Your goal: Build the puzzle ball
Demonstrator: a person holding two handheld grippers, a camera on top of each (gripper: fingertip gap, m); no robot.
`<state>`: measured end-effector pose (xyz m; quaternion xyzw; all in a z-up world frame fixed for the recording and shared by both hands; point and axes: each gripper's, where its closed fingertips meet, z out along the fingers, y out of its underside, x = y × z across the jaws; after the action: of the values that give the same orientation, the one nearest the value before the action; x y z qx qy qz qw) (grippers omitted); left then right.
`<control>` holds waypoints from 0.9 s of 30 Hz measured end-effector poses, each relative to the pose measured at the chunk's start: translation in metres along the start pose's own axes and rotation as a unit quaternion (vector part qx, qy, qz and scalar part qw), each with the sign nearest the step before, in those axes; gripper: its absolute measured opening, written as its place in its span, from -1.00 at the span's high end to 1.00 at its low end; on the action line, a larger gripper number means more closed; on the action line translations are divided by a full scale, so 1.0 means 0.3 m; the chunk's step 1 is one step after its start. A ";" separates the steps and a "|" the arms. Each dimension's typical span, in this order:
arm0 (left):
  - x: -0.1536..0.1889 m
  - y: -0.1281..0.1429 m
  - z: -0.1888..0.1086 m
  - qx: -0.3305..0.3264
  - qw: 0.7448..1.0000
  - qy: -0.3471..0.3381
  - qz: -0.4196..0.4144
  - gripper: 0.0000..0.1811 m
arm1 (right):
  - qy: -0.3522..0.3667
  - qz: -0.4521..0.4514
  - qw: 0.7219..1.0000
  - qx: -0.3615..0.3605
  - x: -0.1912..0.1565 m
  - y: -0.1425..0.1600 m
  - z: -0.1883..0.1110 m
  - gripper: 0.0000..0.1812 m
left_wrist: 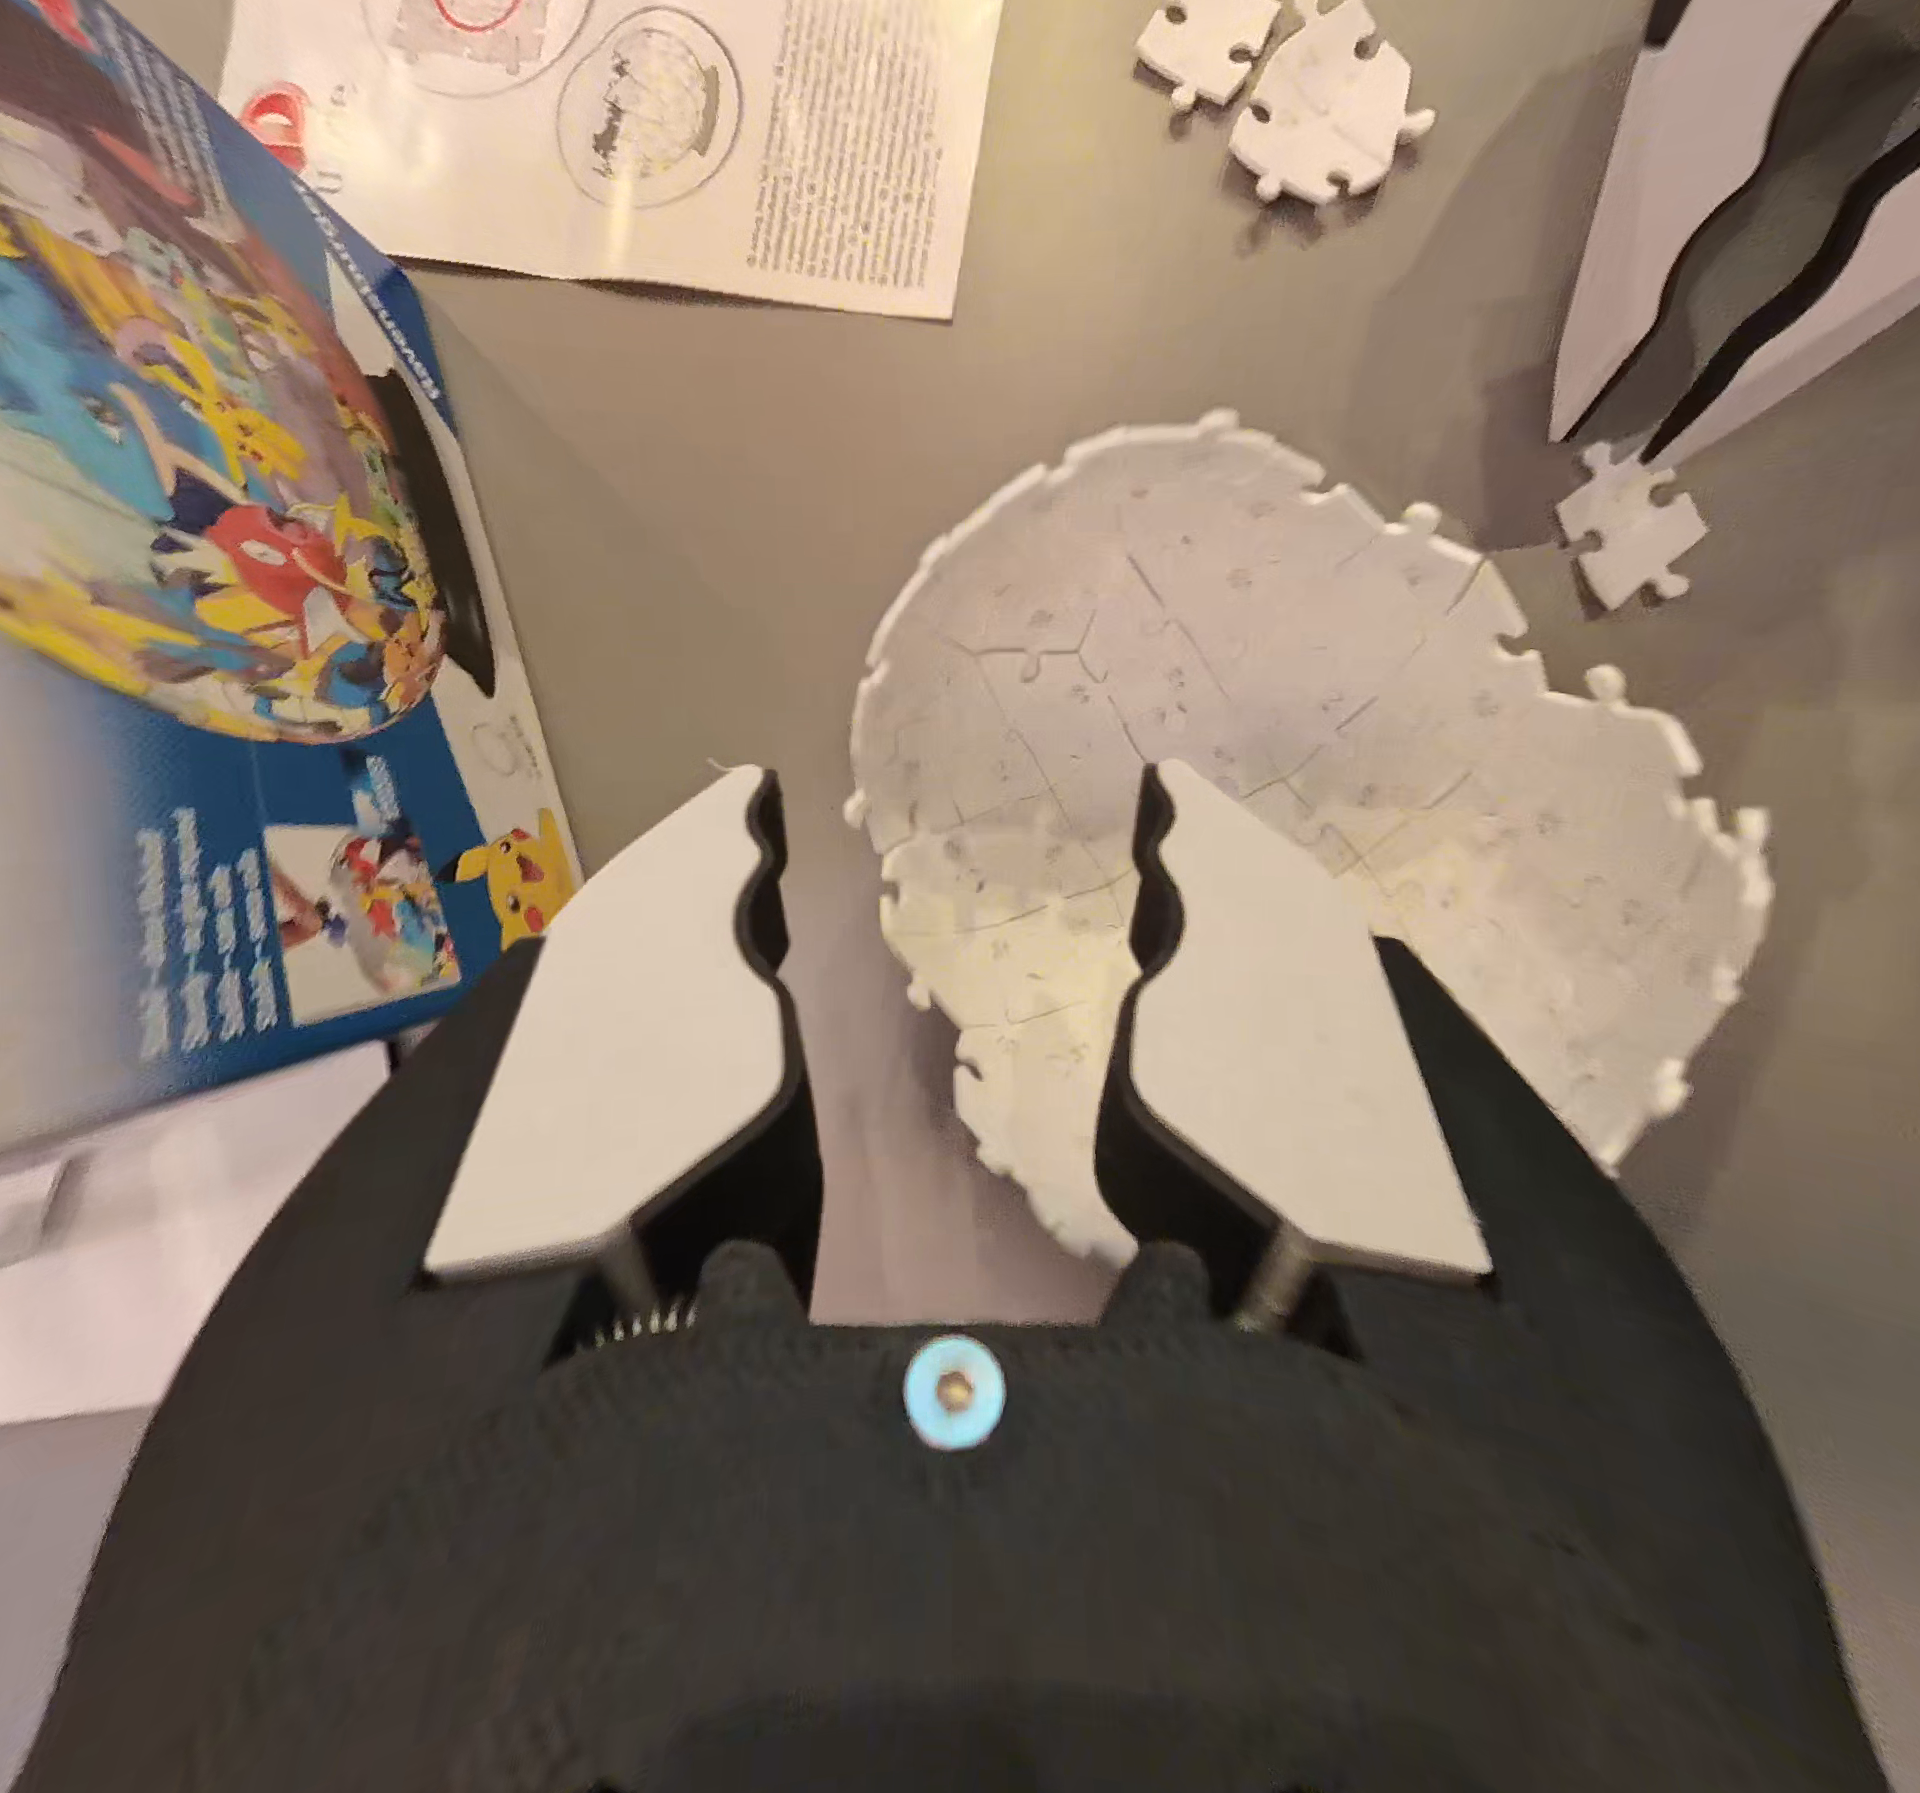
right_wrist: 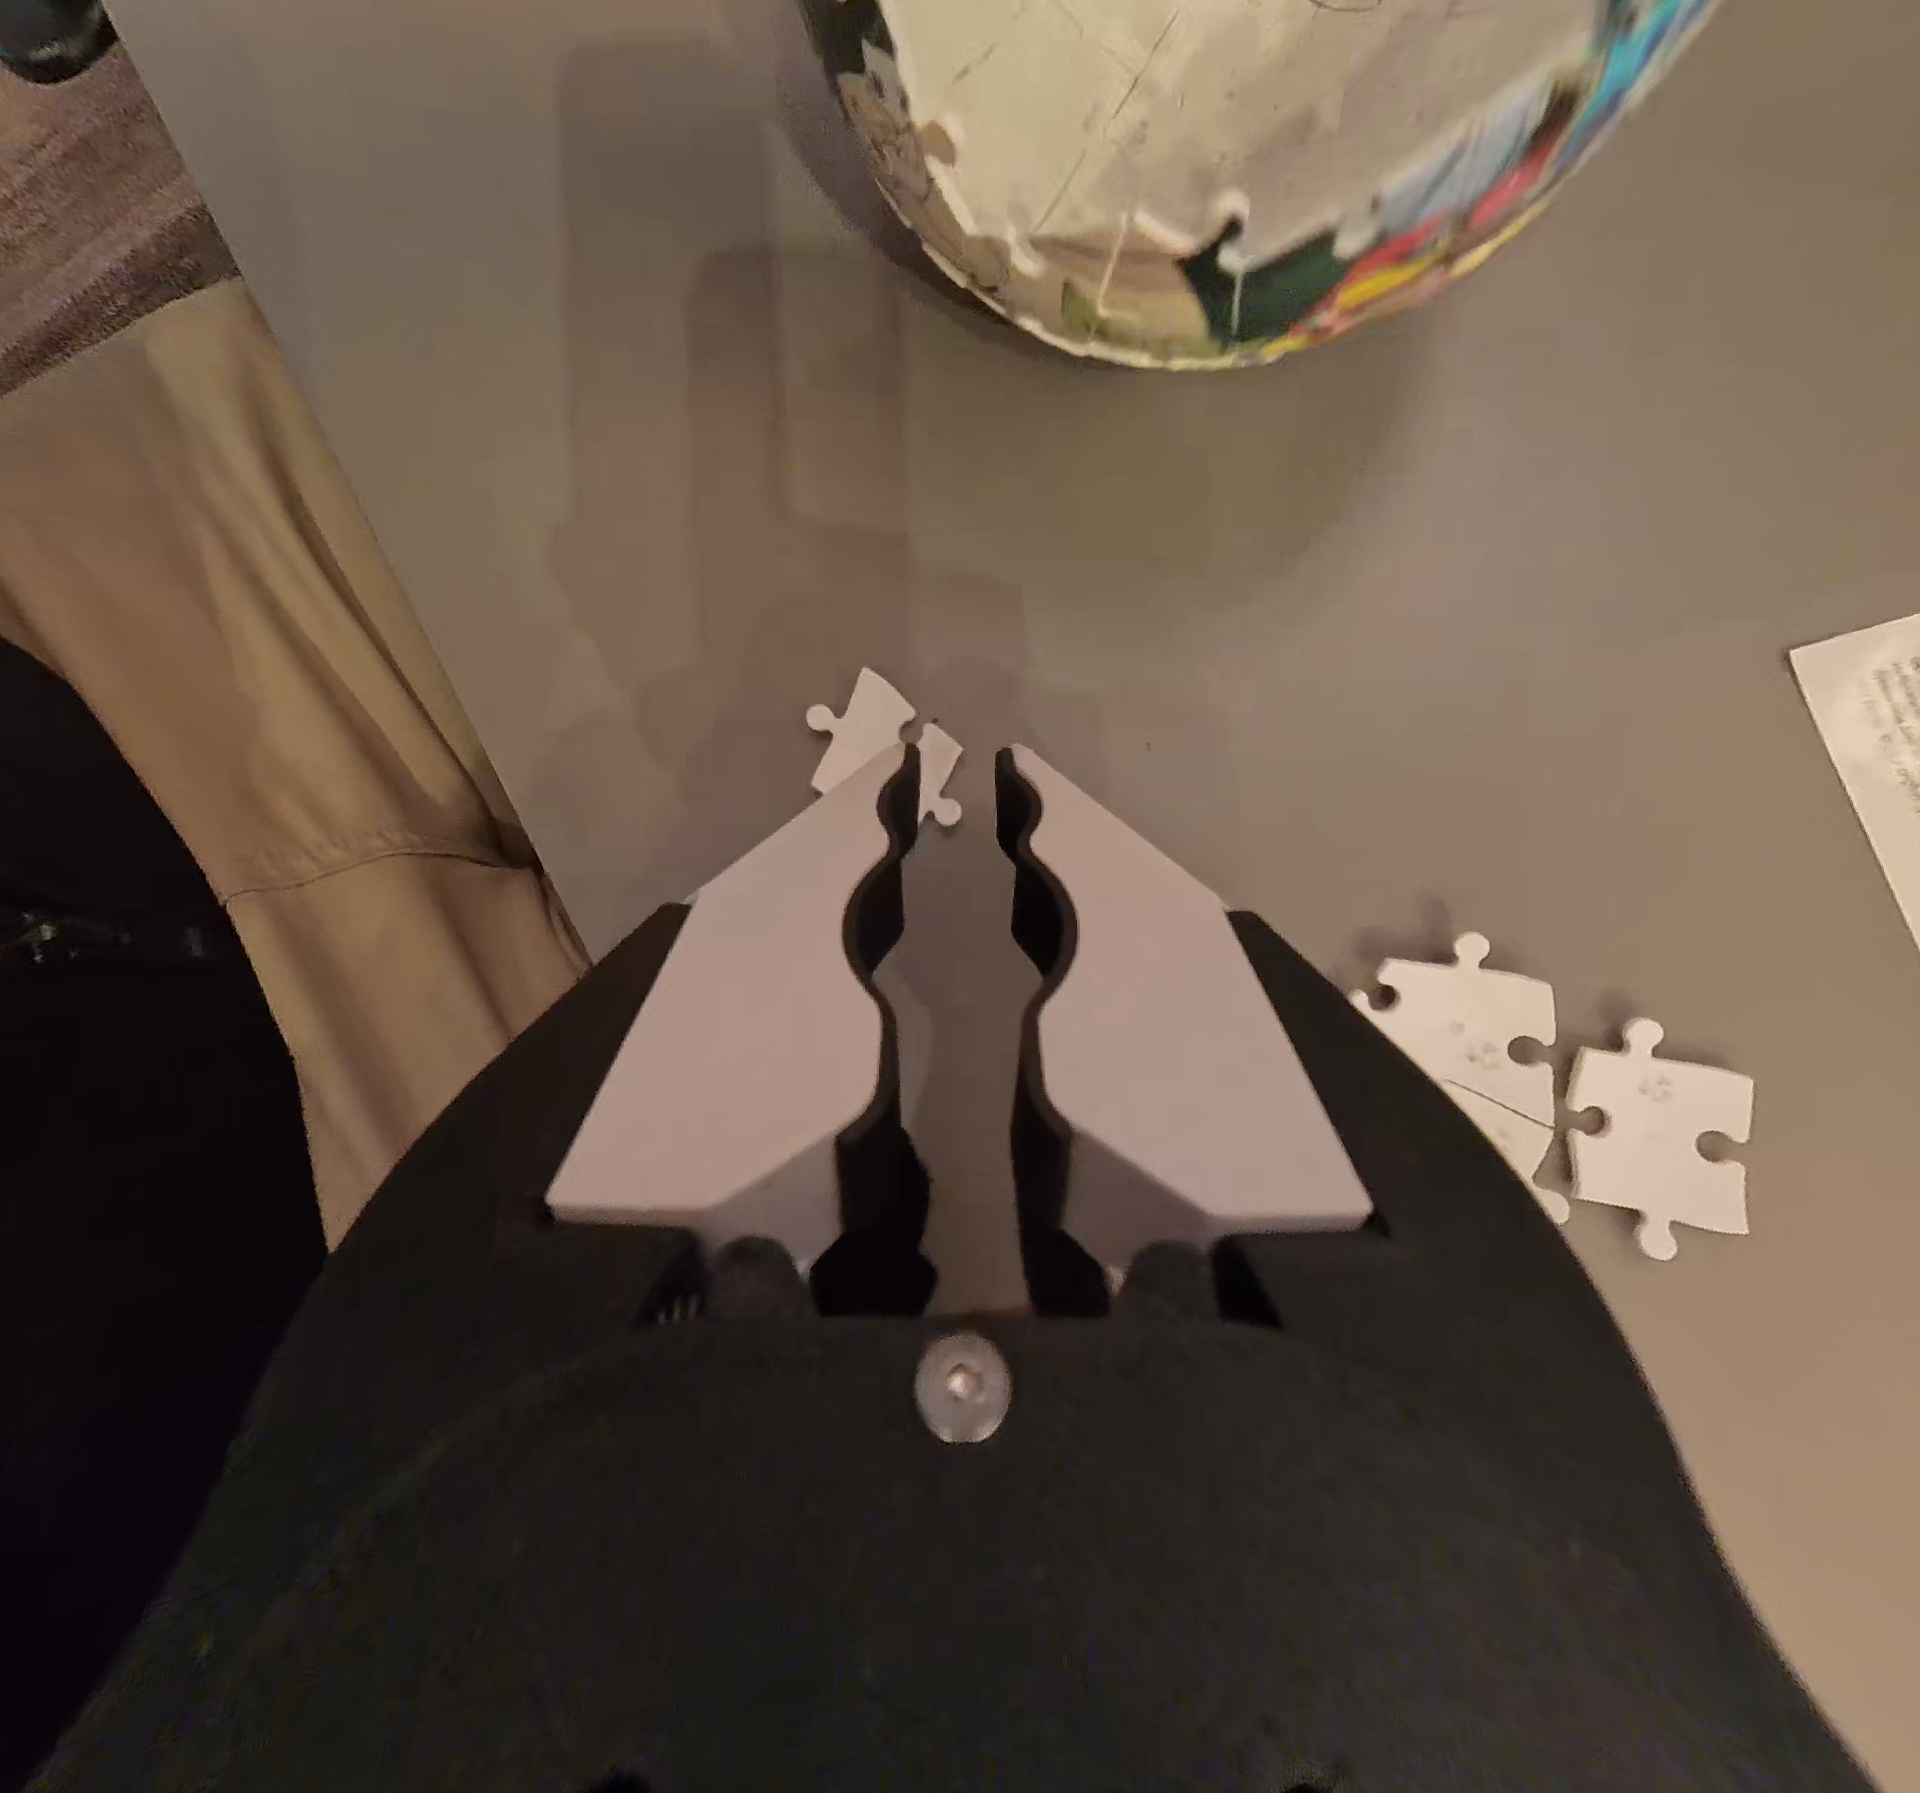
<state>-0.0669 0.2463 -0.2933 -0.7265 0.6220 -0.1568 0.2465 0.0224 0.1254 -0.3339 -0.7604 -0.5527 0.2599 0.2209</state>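
The partly built puzzle ball (left_wrist: 1299,756) lies on the grey table as a curved shell, white inner side up. My left gripper (left_wrist: 956,787) is open and empty above its near left edge, the right finger over the shell. My right gripper (right_wrist: 958,756) is open with a narrow gap between the jaws. Its tips are down at a loose white piece (right_wrist: 862,715) that lies partly under its left finger. The left wrist view shows that gripper (left_wrist: 1621,434) and the piece (left_wrist: 1631,538) to the right of the shell. The ball (right_wrist: 1247,81) shows its coloured outer side in the right wrist view.
Two white piece clusters (left_wrist: 1288,70) lie beyond the shell; they also show in the right wrist view (right_wrist: 1558,1089). An instruction sheet (left_wrist: 623,81) lies at the far left. The colourful puzzle box (left_wrist: 208,496) sits left. A person's beige clothing (right_wrist: 208,600) is beside the table edge.
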 end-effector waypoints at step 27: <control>0.067 0.016 0.197 -0.226 0.969 0.083 0.059 0.40 | 0.090 -0.087 0.989 0.076 0.209 -0.262 -0.074 0.95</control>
<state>-0.0357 0.2357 -0.3467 -0.7095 0.7016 -0.0570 0.0329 -0.0047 0.2070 -0.2774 -0.7105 -0.5736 0.2114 0.3486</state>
